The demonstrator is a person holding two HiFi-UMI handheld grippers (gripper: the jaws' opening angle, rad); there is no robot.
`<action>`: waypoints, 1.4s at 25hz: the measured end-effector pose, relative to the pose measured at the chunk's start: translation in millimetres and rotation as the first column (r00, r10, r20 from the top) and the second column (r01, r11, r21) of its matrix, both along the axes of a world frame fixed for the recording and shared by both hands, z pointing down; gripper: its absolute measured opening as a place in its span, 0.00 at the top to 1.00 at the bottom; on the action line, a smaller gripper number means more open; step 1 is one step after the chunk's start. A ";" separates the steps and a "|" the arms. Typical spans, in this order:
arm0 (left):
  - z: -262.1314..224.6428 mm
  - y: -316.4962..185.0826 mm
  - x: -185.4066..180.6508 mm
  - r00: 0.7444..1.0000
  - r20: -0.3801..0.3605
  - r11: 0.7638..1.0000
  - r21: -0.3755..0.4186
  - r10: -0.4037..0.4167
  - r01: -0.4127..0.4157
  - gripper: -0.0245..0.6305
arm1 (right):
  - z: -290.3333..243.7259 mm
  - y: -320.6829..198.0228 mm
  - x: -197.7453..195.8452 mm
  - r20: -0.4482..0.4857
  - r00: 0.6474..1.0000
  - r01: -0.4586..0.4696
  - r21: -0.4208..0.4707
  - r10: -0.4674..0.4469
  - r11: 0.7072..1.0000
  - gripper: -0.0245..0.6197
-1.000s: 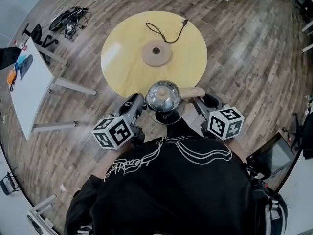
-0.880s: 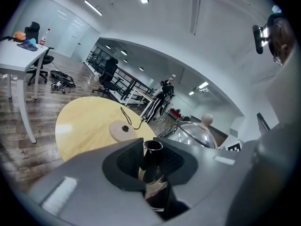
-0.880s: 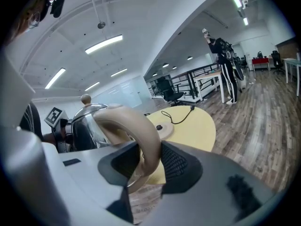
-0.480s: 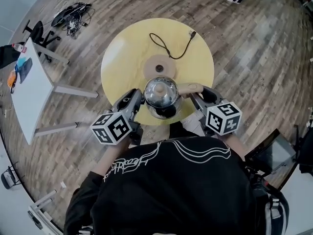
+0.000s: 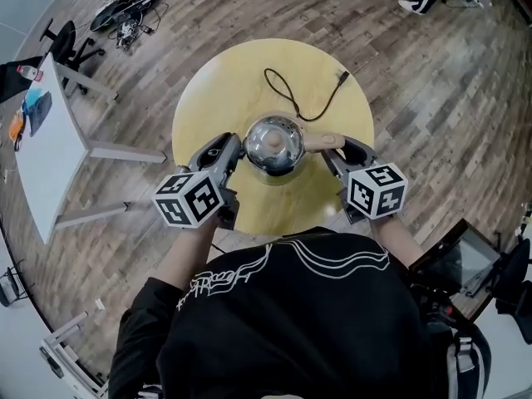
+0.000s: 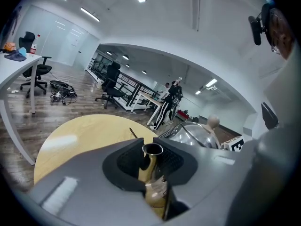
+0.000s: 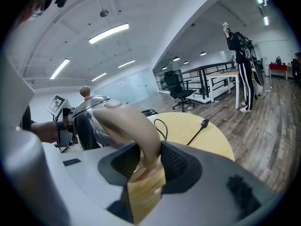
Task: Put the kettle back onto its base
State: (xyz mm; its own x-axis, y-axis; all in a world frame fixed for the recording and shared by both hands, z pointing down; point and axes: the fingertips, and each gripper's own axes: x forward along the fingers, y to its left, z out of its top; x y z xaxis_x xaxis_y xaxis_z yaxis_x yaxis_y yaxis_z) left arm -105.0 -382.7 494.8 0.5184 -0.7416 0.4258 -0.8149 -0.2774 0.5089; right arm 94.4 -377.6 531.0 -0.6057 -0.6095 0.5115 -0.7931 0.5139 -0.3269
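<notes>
A shiny steel kettle [image 5: 274,144] with a beige handle [image 5: 320,140] hangs over the middle of the round yellow table [image 5: 241,69], carried between both grippers. My left gripper [image 5: 235,152] is shut on the brass spout [image 6: 150,161] on the kettle's left side. My right gripper [image 5: 331,151] is shut on the curved handle [image 7: 138,131]. The kettle's domed body [image 7: 91,121] and lid knob [image 6: 214,122] show in the gripper views. The base is hidden under the kettle; only its black cord [image 5: 303,98] runs out across the table to the plug [image 7: 203,124].
A white desk [image 5: 50,148] stands on the wooden floor to the left, with an office chair [image 5: 66,56] and a tangle of cables [image 5: 125,15] behind it. A dark screen [image 5: 465,260] sits at the lower right. A person [image 7: 242,65] stands far off.
Both grippers have carried the kettle forward from the table's near edge to over its middle. The round base, which showed beyond the kettle before, is now covered by it.
</notes>
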 end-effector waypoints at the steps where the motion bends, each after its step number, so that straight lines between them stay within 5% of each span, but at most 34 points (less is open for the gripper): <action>1: 1.5 -6.2 -0.3 1.000 0.007 1.000 0.005 0.003 -0.003 0.86 | 2.9 -5.5 -0.5 -0.003 1.000 0.001 -0.004 -0.001 1.000 0.75; 10: 20.3 -45.4 -5.2 0.999 0.039 1.000 0.017 0.024 -0.025 0.86 | 28.0 -41.2 -6.8 -0.029 1.000 -0.006 -0.030 0.005 1.000 0.75; 35: 31.4 -44.2 0.2 0.999 -0.005 0.999 -0.022 0.045 -0.045 0.86 | 35.6 -44.8 -1.7 -0.022 0.999 -0.036 -0.033 0.035 0.999 0.75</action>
